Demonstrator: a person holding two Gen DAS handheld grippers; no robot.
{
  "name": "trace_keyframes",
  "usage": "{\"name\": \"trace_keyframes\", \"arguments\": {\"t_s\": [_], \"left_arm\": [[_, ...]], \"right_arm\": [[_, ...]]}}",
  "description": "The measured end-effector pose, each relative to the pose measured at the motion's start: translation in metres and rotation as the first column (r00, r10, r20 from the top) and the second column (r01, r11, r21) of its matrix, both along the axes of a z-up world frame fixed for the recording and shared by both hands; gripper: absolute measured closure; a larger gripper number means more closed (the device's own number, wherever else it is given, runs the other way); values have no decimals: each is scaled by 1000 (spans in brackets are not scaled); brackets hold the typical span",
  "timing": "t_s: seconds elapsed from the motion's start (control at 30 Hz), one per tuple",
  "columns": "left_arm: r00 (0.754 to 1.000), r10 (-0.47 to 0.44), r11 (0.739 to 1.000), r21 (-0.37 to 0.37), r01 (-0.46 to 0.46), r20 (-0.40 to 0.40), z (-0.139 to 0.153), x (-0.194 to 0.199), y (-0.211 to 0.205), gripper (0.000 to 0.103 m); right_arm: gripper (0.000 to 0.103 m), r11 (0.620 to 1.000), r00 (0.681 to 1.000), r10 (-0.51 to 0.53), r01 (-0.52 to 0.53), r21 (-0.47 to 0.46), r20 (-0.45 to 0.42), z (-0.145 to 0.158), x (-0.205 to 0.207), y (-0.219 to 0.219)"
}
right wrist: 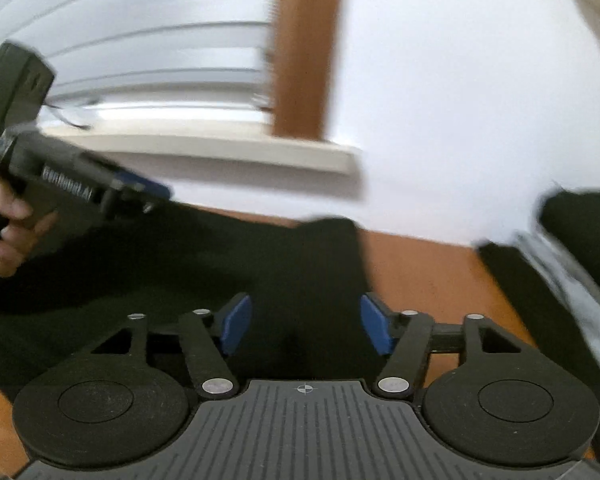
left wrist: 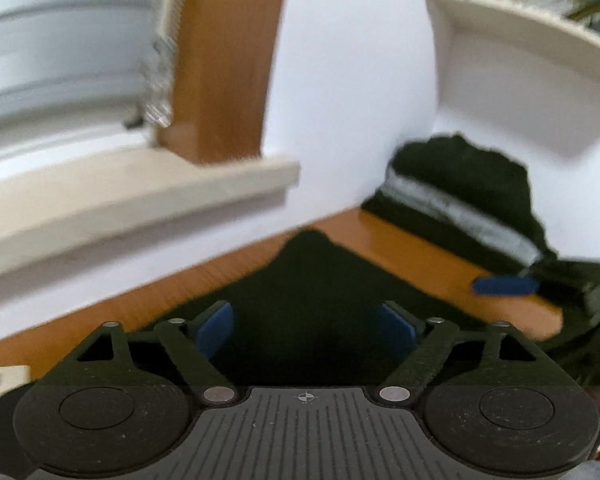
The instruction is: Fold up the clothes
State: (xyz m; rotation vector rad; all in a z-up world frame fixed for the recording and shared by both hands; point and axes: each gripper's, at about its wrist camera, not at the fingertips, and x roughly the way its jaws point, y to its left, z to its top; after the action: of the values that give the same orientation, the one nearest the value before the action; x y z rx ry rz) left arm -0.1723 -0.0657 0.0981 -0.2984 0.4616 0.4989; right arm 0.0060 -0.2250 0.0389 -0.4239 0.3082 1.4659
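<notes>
The dark garment (right wrist: 220, 280) I'm working on lies flat on the wooden table (left wrist: 400, 248), spread under both grippers, its far edge close to the white wall (left wrist: 340, 80). My left gripper (left wrist: 305, 328) has its jaws wide apart with only cloth showing below them, nothing pinched; my right gripper (right wrist: 306, 326) also stands open, a little narrower, and empty as well. Both views are blurred, so I can't tell how neat the folded edge is. I judge that one fold has been laid down and let go, and that the next fold is not yet begun. Off to the right, against the wall, sits a pile of clothes (left wrist: 460, 184), dark with a pale grey band, well apart from my piece. A window sill (left wrist: 140, 200) and wooden frame (left wrist: 228, 60) run behind. Next I'd need to find two fresh edges or corners of the garment, bring the jaws down around a single layer, and close without dragging the cloth askew.
</notes>
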Motion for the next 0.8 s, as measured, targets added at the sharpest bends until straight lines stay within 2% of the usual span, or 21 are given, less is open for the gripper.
{"name": "trace_keyframes", "arguments": {"t_s": [0.07,0.13,0.17,0.3,0.4,0.53,0.8], "left_arm": [[1000,19,1000,3,-19,22,14,-24,1,17],[998,47,999,12,-47,39,26,-52,3,4],[997,64,998,18,-65,44,31,-68,4,2],[988,148,988,29,-150,46,40,-137,14,1],[974,224,975,-7,-224,34,31,-186,27,1],[952,304,949,-99,-300,30,9,-243,41,1],[922,385,898,-248,-363,47,-37,-308,51,1]], "right_arm": [[34,998,998,64,-64,7,-10,3,-25,8],[31,992,992,124,-124,10,-16,5,-50,16],[30,988,988,155,-155,11,-18,6,-65,20],[27,959,959,282,-282,-6,-18,2,-122,35],[26,929,930,367,-368,-31,-19,-5,-162,46],[26,896,897,441,-442,-51,-22,-11,-207,54],[25,843,846,534,-533,-77,-8,-9,-259,60]]}}
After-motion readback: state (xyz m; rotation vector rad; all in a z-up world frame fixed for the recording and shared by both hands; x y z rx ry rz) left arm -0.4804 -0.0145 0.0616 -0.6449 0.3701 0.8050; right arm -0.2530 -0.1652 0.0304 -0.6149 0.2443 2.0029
